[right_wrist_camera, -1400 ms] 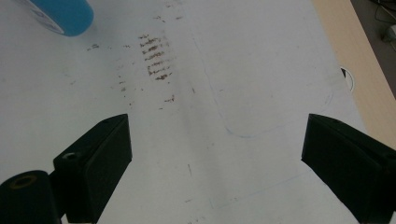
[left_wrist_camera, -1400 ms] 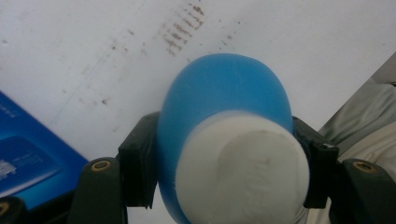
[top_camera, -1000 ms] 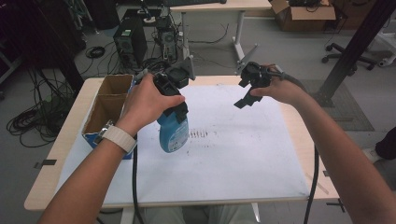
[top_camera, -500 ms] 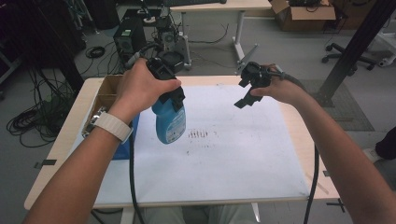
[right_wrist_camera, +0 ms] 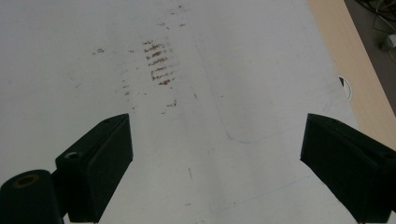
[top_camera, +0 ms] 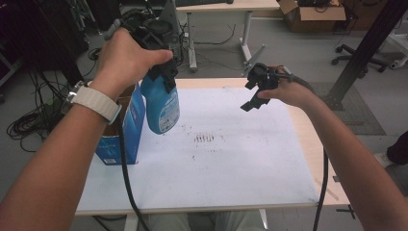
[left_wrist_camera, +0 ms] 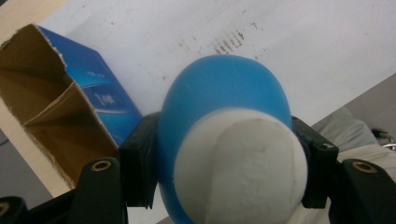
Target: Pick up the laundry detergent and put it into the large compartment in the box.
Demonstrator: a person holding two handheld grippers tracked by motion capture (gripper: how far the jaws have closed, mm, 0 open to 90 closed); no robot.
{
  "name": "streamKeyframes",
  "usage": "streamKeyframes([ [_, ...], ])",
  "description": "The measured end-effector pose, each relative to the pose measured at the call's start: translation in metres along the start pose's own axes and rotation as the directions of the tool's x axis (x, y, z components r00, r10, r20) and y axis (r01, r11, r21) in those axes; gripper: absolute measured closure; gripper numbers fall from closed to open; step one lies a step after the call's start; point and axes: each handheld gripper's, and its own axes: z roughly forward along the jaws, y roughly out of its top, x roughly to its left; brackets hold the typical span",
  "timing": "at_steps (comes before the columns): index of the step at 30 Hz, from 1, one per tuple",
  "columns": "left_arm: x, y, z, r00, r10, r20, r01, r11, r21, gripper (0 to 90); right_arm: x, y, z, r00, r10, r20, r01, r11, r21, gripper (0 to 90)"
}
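**Blue bottle lifted clear of the table beside the box**

The left gripper [top_camera: 161, 72] is clamped on the blue bottle [top_camera: 162, 103], its jaws pressed against the two sides just under the white cap [left_wrist_camera: 243, 161], as is seen in the left gripper view; compared with a second ago, the bottle is carried higher and closer to the open cardboard box [top_camera: 126, 126], whereas it was then held low over the white sheet [top_camera: 231, 159]; the grip is unchanged, so the bottle hangs upright from the jaws, its base off the sheet and just beside the box's blue wall. By this rise the work is judged to be a placing of the bottle into the box, with the lift nearly high enough to clear the rim and the lowering into a compartment not yet begun.

The left hand [top_camera: 126, 55] is raised with the wrist bent so that the gripper points down; the forearm is angled up from the lower left corner of the high view. The right gripper [top_camera: 254, 91] is held apart over the far right of the sheet, where it was a second ago; its jaws are spread wide with nothing between them, and the stained sheet is seen beneath them.
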Motion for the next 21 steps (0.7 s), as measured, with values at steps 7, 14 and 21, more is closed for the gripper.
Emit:
streamKeyframes([
  [7,0.013,-0.001,-0.028,0.9971,-0.073,-0.022,0.073,0.9973,-0.008,37.4,0.001,0.003,-0.004,1.0000,-0.007,0.002,0.007,1.000,-0.008,9.2],
  [14,0.035,-0.010,-0.056,0.9893,-0.144,-0.027,0.142,0.9890,-0.040,37.4,-0.004,0.000,-0.012,0.9999,0.010,0.013,-0.009,1.000,-0.021,8.5],
  [21,0.052,-0.020,-0.066,0.9779,-0.200,-0.062,0.197,0.9792,-0.050,37.4,-0.004,-0.001,-0.011,0.9998,0.008,0.016,-0.007,1.000,-0.011,8.7],
])
